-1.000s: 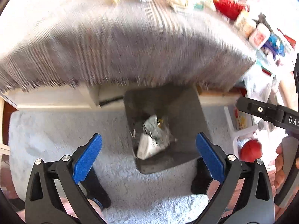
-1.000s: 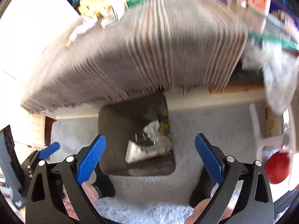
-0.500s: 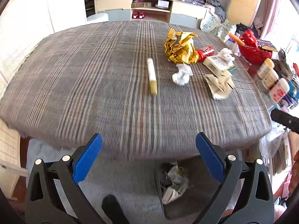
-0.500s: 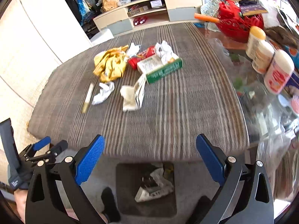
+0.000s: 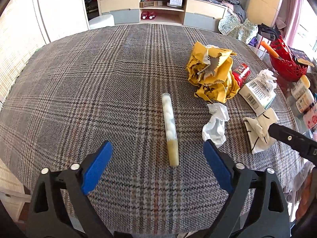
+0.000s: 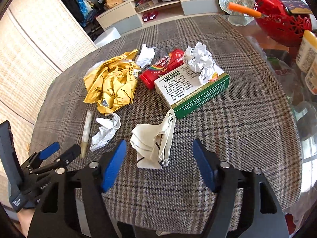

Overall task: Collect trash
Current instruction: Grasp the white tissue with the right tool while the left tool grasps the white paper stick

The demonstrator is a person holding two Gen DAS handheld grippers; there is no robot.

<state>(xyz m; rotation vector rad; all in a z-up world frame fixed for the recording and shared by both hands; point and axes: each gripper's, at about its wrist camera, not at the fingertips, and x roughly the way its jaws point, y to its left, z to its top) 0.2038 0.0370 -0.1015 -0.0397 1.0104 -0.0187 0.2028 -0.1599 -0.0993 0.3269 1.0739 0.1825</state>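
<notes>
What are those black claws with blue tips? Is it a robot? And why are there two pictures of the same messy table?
No robot: a person holds a pinching tool in each hand, each with its own camera. One picture looks along the left gripper, the other along the right gripper. Both have just been closing a little, yet hold nothing. On the checked tablecloth lies trash: a clear tube, yellow wrapper, crumpled paper, folded cream paper, red candy bottle and a green-and-white box.

Bare tablecloth (image 5: pixel 89 99) left of tube (image 5: pixel 170 127)
</notes>
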